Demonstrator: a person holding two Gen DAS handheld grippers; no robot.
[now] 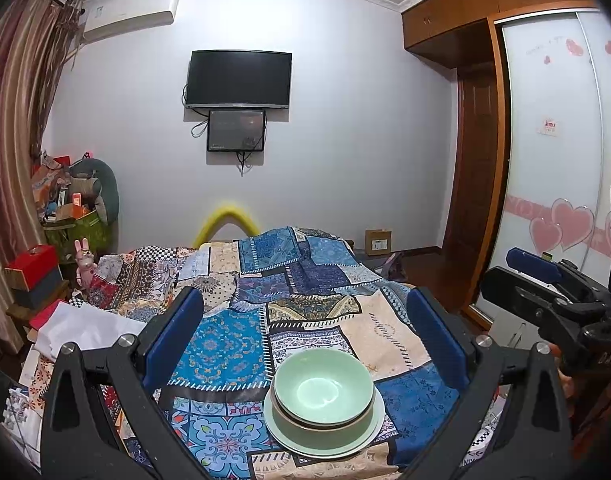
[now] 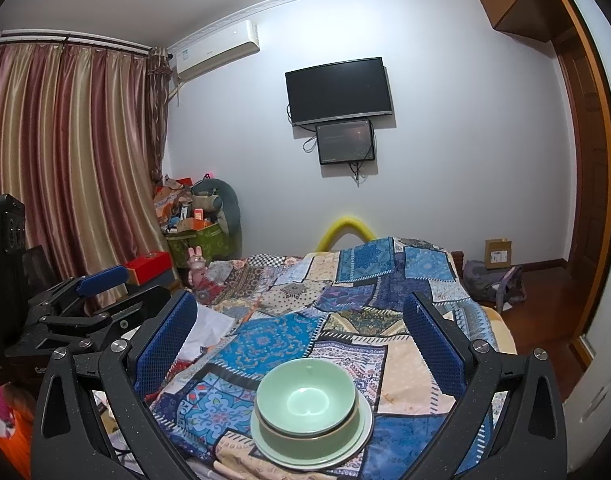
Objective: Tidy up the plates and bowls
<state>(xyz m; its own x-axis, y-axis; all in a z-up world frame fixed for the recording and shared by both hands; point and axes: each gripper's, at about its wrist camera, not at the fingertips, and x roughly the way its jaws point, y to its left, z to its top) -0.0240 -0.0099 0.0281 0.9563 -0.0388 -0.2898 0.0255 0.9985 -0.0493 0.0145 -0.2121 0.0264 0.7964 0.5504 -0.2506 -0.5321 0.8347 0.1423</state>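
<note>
- Bowls [image 1: 323,394], two nested, sit on stacked green plates [image 1: 281,436] on the patchwork quilt [image 1: 221,344].
- Left gripper [image 1: 305,320] hovers over them, spread wide, empty.
- Right gripper [image 2: 301,320] alongside, also gaping, gripping nothing.

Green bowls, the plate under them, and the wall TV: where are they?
green bowls [image 1: 323,390], left wrist view, inner floor of the top bowl.
plate [image 1: 367,438], left wrist view, bare right rim.
TV [image 2: 339,90], right wrist view, screen centre.

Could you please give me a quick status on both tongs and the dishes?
Left tongs open, empty. Right tongs open, empty. Green bowls nested on plate, on the bedspread. Nothing in the way.
</note>
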